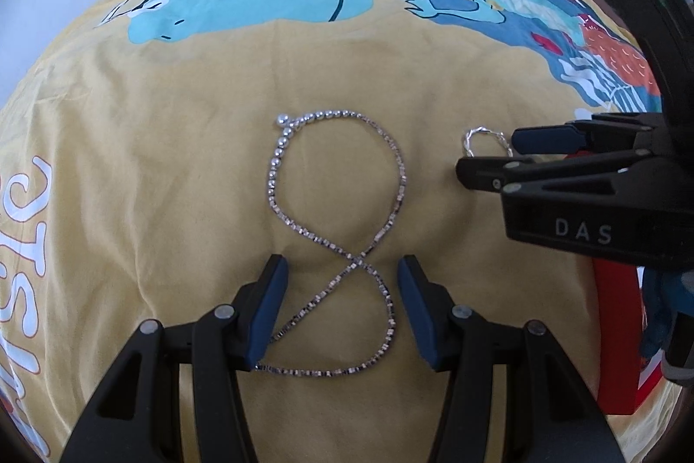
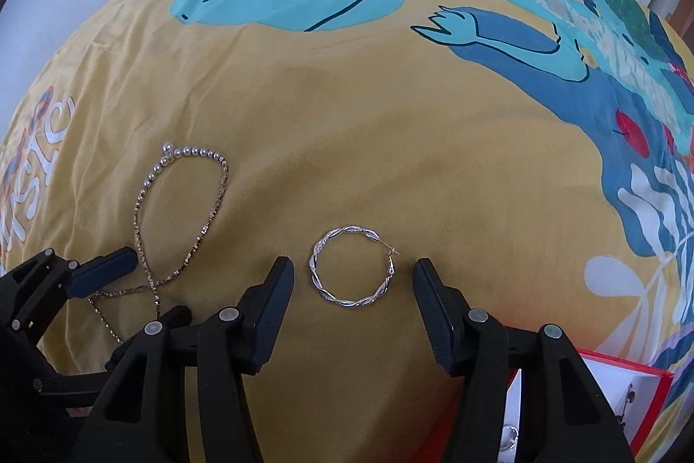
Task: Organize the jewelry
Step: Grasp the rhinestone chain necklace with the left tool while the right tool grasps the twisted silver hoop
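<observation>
Handling here concerns two light metal pieces lying on a soft yellow bedspread (image 1: 173,159). The left gripper (image 1: 342,307) is released, jaws spread wide, and the necklace (image 1: 338,202) lies directly ahead of it in a figure-eight, the crossing point between the fingertips and the lower loop running between the two jaws. The chain appears limp and thin; it will likely sag and slide when lifted, so the crossing, where two strands overlap, looks like the surest place to pinch. The larger beads sit at the far end of the loop, away from the left gripper.

The right gripper (image 2: 353,285) is also released, and the hoop earring (image 2: 352,267) lies flat between its fingertips, touching neither. The hoop is a stiff twisted ring with a fine hook clasp on its right side; that wire is probably easy to bend, so grip across the twisted band. A red box (image 2: 629,389) sits at the lower right, beside the right gripper.
</observation>
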The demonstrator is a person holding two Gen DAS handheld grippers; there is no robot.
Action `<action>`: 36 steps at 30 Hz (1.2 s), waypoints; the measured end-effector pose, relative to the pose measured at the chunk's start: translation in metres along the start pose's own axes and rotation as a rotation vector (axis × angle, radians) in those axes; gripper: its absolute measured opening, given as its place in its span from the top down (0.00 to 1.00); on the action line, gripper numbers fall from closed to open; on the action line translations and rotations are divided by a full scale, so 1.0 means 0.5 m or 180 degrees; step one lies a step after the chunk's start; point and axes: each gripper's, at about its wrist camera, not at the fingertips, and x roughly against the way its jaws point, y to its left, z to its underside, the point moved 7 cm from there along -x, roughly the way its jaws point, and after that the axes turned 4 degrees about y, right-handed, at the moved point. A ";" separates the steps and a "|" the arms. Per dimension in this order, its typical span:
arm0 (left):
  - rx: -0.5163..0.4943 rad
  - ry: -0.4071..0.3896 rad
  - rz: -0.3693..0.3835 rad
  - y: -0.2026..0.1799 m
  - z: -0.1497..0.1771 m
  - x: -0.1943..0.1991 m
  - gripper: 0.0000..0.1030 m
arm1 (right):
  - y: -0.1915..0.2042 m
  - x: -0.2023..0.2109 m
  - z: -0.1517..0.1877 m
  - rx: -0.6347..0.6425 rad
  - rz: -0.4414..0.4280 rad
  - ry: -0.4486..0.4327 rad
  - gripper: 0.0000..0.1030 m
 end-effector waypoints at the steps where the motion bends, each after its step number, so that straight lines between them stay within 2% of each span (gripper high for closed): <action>1: 0.0001 -0.0003 -0.0001 -0.002 -0.001 -0.001 0.50 | 0.002 -0.003 0.000 0.0080 0.0024 0.0031 0.45; 8: -0.0024 -0.0031 -0.0010 -0.002 -0.003 -0.004 0.50 | 0.021 -0.017 -0.009 0.0627 0.0091 0.0255 0.46; 15: -0.0021 -0.0064 -0.0014 -0.003 -0.006 -0.007 0.52 | 0.030 -0.019 -0.011 0.0786 -0.0011 0.0298 0.58; 20: -0.0010 -0.0093 -0.0024 0.000 -0.007 -0.005 0.60 | 0.031 -0.009 -0.009 0.0795 -0.0006 0.0200 0.59; 23: -0.0045 -0.0109 -0.0021 -0.001 -0.007 -0.001 0.70 | 0.053 0.004 -0.006 0.0788 -0.0006 0.0120 0.59; 25: -0.0060 -0.0117 -0.0014 -0.001 -0.008 0.002 0.81 | 0.063 0.015 -0.005 0.0792 -0.0018 0.0065 0.59; 28: -0.0073 -0.0123 -0.0010 0.000 -0.008 0.009 0.92 | 0.075 0.033 -0.001 0.0788 -0.0051 -0.0016 0.59; 31: -0.0062 -0.0137 -0.0015 0.000 -0.006 0.017 0.96 | 0.079 0.051 0.001 0.0759 -0.0080 -0.0069 0.59; 36: -0.0076 -0.0202 -0.0056 -0.003 -0.009 0.048 0.98 | 0.080 0.090 0.011 0.0681 -0.0111 -0.0151 0.59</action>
